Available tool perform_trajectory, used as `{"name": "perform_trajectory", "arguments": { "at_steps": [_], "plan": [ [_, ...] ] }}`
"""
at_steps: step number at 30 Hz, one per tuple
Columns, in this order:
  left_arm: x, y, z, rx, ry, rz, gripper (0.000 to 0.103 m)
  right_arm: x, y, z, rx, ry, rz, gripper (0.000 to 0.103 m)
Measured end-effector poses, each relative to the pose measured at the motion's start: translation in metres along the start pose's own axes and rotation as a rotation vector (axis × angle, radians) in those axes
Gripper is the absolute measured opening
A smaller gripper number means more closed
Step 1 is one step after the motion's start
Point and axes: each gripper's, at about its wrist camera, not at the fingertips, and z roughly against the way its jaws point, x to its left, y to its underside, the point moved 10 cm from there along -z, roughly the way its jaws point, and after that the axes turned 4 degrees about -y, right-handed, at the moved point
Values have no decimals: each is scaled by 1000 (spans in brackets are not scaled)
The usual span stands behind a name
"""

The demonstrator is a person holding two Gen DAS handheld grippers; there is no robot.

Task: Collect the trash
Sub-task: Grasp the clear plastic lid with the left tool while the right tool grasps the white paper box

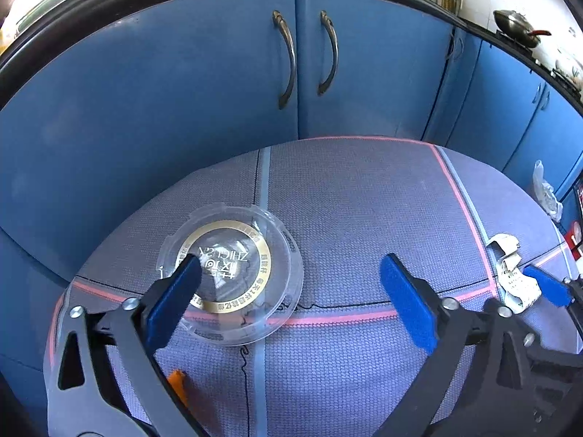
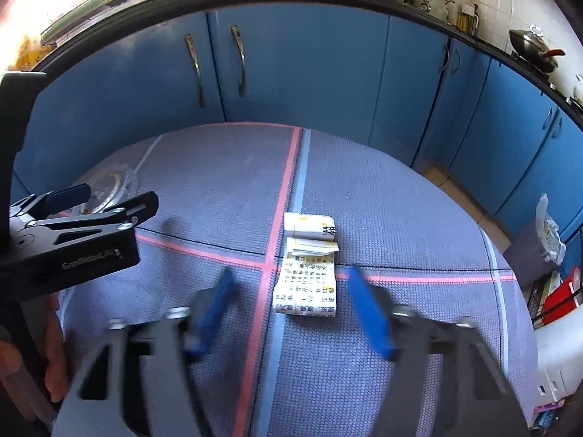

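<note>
The folded paper leaflet (image 2: 308, 266), lower centre on the desk (image 2: 400, 200), looks light and floppy; pinch its thick folded end. The right tongs (image 2: 291, 313) straddle it, blurred, probably not yet touching. The left tongs (image 1: 291, 291) gape wide over a slick clear plastic lid (image 1: 233, 273).

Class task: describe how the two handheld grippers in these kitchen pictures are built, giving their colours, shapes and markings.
Left gripper and right gripper match: black angular frames with triangular cut-outs, silver bolts and flat blue finger pads. The left gripper's side carries pale, blurred lettering.
</note>
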Motion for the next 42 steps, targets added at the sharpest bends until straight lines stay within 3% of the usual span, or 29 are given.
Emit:
{"name": "perform_trajectory", "arguments": {
  "at_steps": [2, 4, 6, 7, 8, 14, 17, 21, 22, 23, 24, 28, 32, 36, 40, 42],
  "plan": [
    [1, 0, 3, -16, -15, -10, 77, 4, 2, 1, 6, -3, 11, 28],
    [-2, 1, 4, -23, -19, -27, 70, 5, 2, 3, 4, 2, 18, 28],
    [-1, 0, 6, -33, -20, -31, 58, 5, 4, 6, 2, 2, 15, 28],
    [0, 0, 7, -39, -21, -26, 44, 4, 6, 8, -1, 2, 13, 28],
    [2, -1, 9, -46, -23, -19, 38, 4, 7, 10, -5, 4, 12, 28],
    [3, -1, 11, -53, -17, -16, 25, 2, 9, 23, -20, 6, 10, 28],
    [2, 0, 12, -55, -21, -30, 25, 1, 8, 25, -26, 3, 7, 28],
    [1, -2, 17, -85, -102, -77, 27, 1, 11, 26, -28, 2, 6, 28],
    [1, -5, 19, -101, -127, -88, 34, 1, 11, 26, -26, 0, 5, 28],
    [2, -7, 21, -119, -149, -91, 77, 1, 13, 25, -21, -1, 5, 28],
    [5, -10, 25, -147, -168, -88, 102, -1, 13, 25, -18, 0, 5, 28],
    [12, -18, 41, -226, -199, -77, 99, -1, 13, 24, -9, 1, 4, 28],
    [13, -10, 21, -130, -162, -73, 99, 0, 9, 26, -15, -2, 1, 28],
    [30, -8, 4, -38, -148, 21, 99, 0, 9, 23, -10, -9, -4, 28],
    [41, 1, -19, 91, -75, 110, 100, 2, 10, 21, -2, -15, -1, 28],
    [44, 1, -21, 94, -71, 122, 100, 3, 9, 20, -1, -16, 1, 28]
  ]
}}
